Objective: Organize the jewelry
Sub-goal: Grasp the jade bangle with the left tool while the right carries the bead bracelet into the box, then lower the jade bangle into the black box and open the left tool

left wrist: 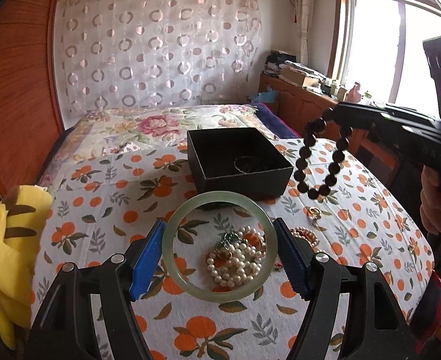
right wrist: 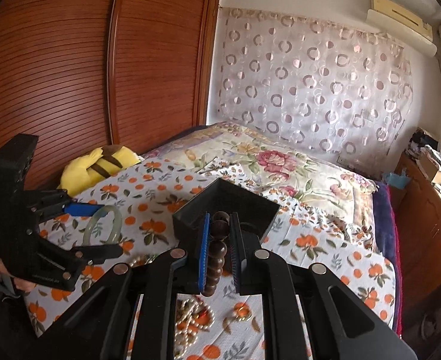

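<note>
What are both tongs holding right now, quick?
Left tongs: closed on the green jade bangle, held above the bed.
Right tongs: closed on the dark wooden bead bracelet, near the black box.

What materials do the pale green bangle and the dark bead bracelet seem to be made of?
Pale green round bangle: probably jade or glass, as it looks translucent, smooth and glossy. Dark brown round-bead bracelet: likely polished wood, opaque with a soft sheen; grain is not visible.

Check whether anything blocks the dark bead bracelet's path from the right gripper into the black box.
Nothing visible does. The right gripper holds the dark bead bracelet in the air just beside the open black box. The box has no lid on; only a thin bangle lies inside.
</note>
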